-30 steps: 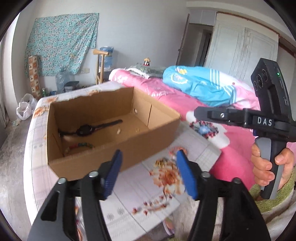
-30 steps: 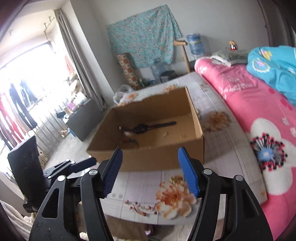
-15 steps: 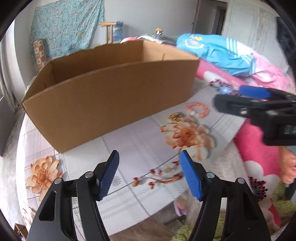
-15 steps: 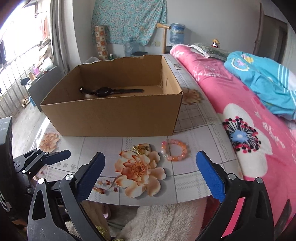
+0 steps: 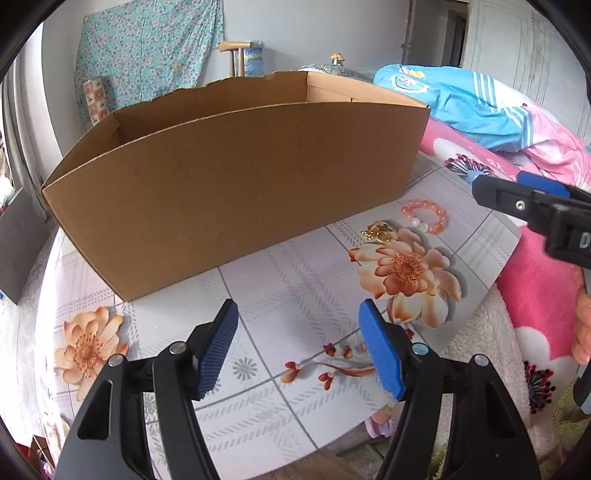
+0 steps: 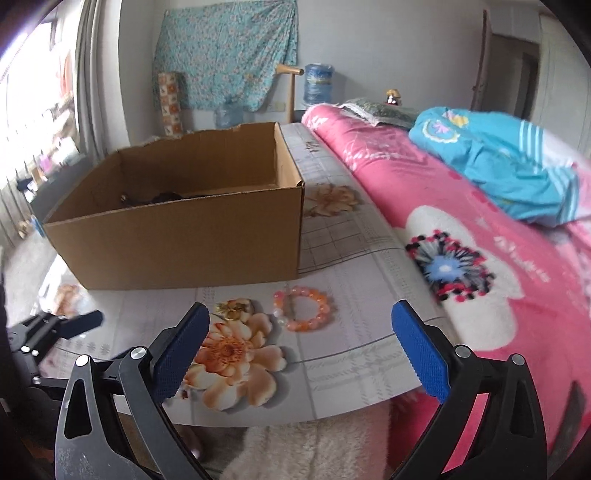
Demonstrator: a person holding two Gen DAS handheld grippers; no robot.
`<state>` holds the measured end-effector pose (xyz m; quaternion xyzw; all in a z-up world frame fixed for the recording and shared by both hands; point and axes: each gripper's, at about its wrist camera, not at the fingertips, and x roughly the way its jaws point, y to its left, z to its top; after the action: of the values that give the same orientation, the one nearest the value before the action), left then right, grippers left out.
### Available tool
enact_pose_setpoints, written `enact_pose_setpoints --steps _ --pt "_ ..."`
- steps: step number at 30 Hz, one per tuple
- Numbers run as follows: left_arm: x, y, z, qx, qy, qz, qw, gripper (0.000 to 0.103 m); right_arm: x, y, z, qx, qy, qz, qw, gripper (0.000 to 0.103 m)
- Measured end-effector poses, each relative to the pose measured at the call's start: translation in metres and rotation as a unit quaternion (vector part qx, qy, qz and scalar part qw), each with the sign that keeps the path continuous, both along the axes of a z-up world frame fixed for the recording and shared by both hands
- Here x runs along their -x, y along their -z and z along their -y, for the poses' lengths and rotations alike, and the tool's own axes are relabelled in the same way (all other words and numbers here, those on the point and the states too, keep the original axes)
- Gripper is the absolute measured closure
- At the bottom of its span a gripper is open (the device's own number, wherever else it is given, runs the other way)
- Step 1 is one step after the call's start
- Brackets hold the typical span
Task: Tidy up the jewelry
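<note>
Risk: the bead bracelet (image 6: 303, 309) lies flat on the slick bench (image 6: 351, 369); a shallow pinch may skid it or snag the gold trinket (image 6: 233, 308) just beside it
Bracelet: lower centre of right view, before the cardboard box (image 6: 184, 236); a ring, no long axis
Right gripper (image 6: 299, 350): spread wide, empty
Left gripper (image 5: 297, 350): spread, empty

Grey wall (image 6: 351, 44) at back, teal floral cloth (image 6: 225, 51) hung on it. Bright window (image 6: 40, 110) with pale curtain (image 6: 94, 74) at left. Pink flowered blanket (image 6: 480, 236) on bed at right, blue garment (image 6: 498, 158) on top. Water jug (image 6: 317, 84) beside wooden post (image 6: 291, 92). White wardrobe doors (image 5: 517, 48), open doorway (image 5: 448, 35) beside them.
</note>
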<state>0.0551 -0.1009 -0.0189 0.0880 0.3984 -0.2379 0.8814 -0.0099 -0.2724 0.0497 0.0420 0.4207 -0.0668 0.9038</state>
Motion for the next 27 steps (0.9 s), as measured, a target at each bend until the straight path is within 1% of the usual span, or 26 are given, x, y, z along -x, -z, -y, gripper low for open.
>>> enact_pose_setpoints --steps 2,4,5,8,10,11,12,13,14,15,16,17,18,19,20,21,22,24,27 --pt "-0.002 0.004 0.003 -0.006 0.001 0.005 1.0000 0.037 -0.001 0.005 0.004 -0.034 0.000 0.005 0.999 0.008" --pt "-0.005 0.007 0.007 -0.008 0.002 0.001 1.0000 0.037 -0.004 0.011 0.003 -0.044 -0.001 -0.005 0.999 0.008" --pt "-0.006 0.007 0.009 -0.003 0.006 -0.001 1.0000 0.037 -0.005 0.013 0.003 -0.049 -0.003 -0.008 0.999 0.008" --pt "-0.004 0.008 0.018 -0.003 0.015 0.006 0.9999 0.037 -0.006 0.014 0.002 -0.057 -0.007 -0.003 0.998 0.008" --pt "-0.003 0.007 0.024 -0.001 0.028 0.014 0.9995 0.038 -0.009 0.016 0.004 -0.072 -0.013 -0.003 0.997 0.009" --pt "-0.003 0.006 0.026 -0.001 0.034 0.017 0.9993 0.040 -0.011 0.018 0.006 -0.082 -0.017 -0.005 0.996 0.011" --pt "-0.003 0.004 0.030 -0.001 0.042 0.020 0.9989 0.043 -0.012 0.019 0.008 -0.087 -0.020 -0.007 0.996 0.018" --pt "-0.003 0.003 0.033 -0.001 0.047 0.022 0.9987 0.045 -0.014 0.020 0.009 -0.096 -0.028 -0.008 0.995 0.022" --pt "-0.004 0.000 0.037 0.002 0.059 0.025 0.9979 0.046 -0.014 0.021 0.009 -0.101 -0.032 -0.007 0.994 0.023" --pt "-0.004 -0.001 0.040 0.005 0.068 0.026 0.9973 0.049 -0.014 0.021 0.010 -0.108 -0.036 -0.006 0.993 0.029" --pt "-0.005 -0.003 0.043 0.005 0.077 0.029 0.9966 0.053 -0.015 0.022 0.011 -0.120 -0.044 -0.004 0.992 0.037" --pt "-0.007 -0.004 0.049 0.000 0.086 0.032 0.9958 0.055 -0.015 0.024 0.011 -0.129 -0.050 -0.004 0.990 0.040" --pt "-0.008 -0.004 0.053 -0.003 0.091 0.032 0.9953 0.064 -0.017 0.026 0.012 -0.136 -0.054 -0.008 0.989 0.047" --pt "-0.010 -0.004 0.059 -0.007 0.098 0.032 0.9947 0.069 -0.019 0.029 0.015 -0.143 -0.058 -0.011 0.988 0.051" --pt "-0.013 -0.003 0.064 -0.015 0.104 0.032 0.9940 0.072 -0.020 0.031 0.016 -0.152 -0.061 -0.014 0.986 0.058" --pt "-0.016 -0.001 0.069 -0.022 0.107 0.033 0.9934 0.079 -0.022 0.035 0.018 -0.170 -0.066 -0.021 0.983 0.063" --pt "-0.019 0.000 0.073 -0.029 0.112 0.033 0.9928 0.082 -0.022 0.037 0.019 -0.177 -0.067 -0.024 0.982 0.064" --pt "-0.026 0.003 0.080 -0.047 0.119 0.035 0.9911 0.082 -0.023 0.041 0.020 -0.185 -0.067 -0.029 0.980 0.064" --pt "-0.036 0.007 0.088 -0.062 0.130 0.033 0.9890 0.082 -0.023 0.043 0.023 -0.192 -0.067 -0.029 0.979 0.064"
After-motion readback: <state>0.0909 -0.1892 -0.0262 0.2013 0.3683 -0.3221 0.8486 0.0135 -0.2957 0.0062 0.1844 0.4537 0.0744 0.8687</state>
